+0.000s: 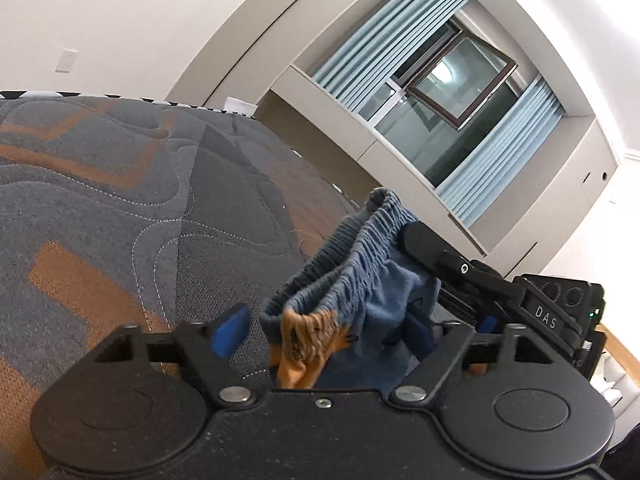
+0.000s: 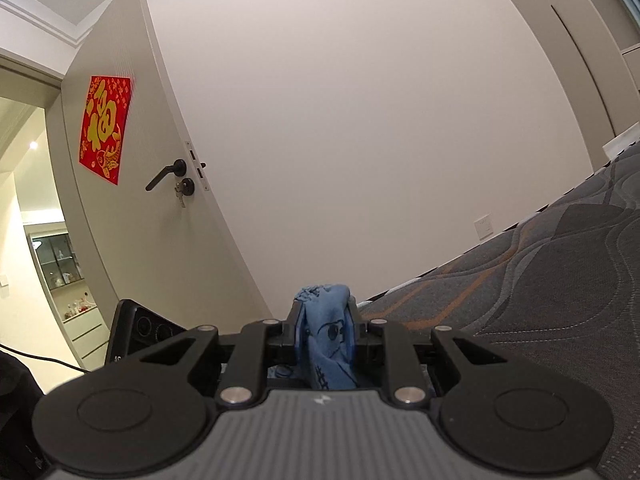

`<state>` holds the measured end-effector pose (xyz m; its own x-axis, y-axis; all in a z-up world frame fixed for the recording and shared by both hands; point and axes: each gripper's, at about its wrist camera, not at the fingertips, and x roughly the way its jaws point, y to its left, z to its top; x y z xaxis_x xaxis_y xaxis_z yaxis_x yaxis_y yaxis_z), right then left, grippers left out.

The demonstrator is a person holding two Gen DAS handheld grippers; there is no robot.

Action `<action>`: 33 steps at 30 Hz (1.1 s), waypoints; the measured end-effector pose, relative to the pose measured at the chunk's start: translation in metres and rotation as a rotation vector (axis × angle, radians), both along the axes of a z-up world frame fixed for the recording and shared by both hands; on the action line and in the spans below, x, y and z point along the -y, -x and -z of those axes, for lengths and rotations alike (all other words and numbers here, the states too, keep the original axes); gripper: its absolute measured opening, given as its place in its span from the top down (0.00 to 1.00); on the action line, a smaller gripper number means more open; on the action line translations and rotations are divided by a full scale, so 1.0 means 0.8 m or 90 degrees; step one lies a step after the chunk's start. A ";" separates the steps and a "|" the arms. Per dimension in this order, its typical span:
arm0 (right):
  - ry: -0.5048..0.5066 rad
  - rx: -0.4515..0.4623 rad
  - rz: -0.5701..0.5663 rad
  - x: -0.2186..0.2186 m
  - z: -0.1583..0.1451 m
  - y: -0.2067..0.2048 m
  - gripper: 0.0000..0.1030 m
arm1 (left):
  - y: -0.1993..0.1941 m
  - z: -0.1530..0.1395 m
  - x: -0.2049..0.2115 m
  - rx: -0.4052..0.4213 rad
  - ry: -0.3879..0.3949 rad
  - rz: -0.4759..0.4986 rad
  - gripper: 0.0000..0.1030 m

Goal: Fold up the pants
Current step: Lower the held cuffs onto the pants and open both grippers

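The blue pants [image 1: 372,276], with a gathered elastic waistband and an orange patch, hang bunched above the grey and orange quilted bed [image 1: 120,200]. My left gripper [image 1: 324,332] is open with the waistband between its fingers. Its left blue pad [image 1: 230,334] stands a little apart from the cloth, and the other pad is hidden behind the fabric. My right gripper [image 2: 324,316] is shut on a fold of the pants [image 2: 328,340]. In the left wrist view the right gripper [image 1: 412,236] clamps the waistband's far end from the right.
The bed [image 2: 540,280] fills the lower right of the right wrist view. An open door [image 2: 132,184] with a red paper decoration [image 2: 104,128] stands to its left. A window [image 1: 440,92] with pale blue curtains lies beyond the bed in the left wrist view.
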<state>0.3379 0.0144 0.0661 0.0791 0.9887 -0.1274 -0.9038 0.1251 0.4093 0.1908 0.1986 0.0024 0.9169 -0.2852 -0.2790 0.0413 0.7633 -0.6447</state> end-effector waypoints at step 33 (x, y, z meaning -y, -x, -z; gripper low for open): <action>0.474 0.144 0.493 0.085 0.069 0.074 0.06 | 0.069 0.010 0.042 -0.105 -0.271 -0.176 0.74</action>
<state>0.2787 -0.0533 0.0112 0.7419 0.3419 -0.5768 -0.5182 0.8383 -0.1695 0.1354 0.1647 -0.0058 0.8763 0.1310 -0.4636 -0.2740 0.9271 -0.2559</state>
